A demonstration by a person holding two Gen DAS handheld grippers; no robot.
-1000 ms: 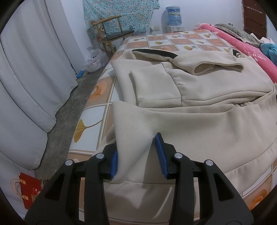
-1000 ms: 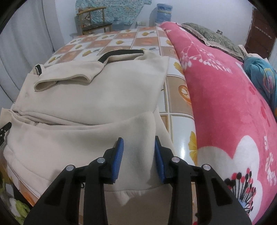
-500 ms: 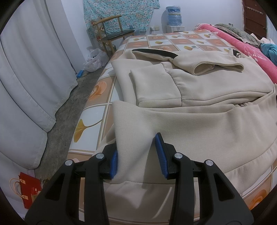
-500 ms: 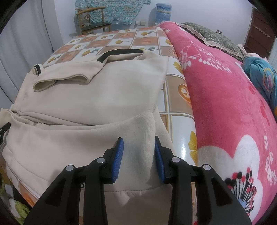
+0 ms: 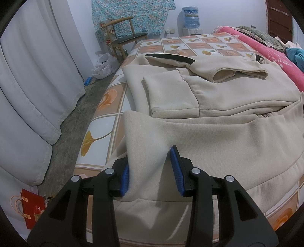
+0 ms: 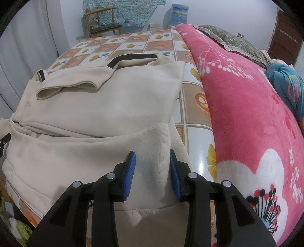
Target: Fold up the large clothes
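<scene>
white curtains (image 5: 28,79) over grey floor (image 5: 76,121) — wooden chair (image 5: 123,36) against the pale wall (image 5: 224,13).

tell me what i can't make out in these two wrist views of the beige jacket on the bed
- Left wrist view: how the left gripper pinches the beige jacket; bunched cloth covers the pad faces.
- Right wrist view: the same for the right gripper; the jacket's left part is cut off by the frame edge.
- Both views: the jacket's near hem underside, hidden by the gripper bodies.
- Left wrist view: the zipper pull, too small to read.
</scene>
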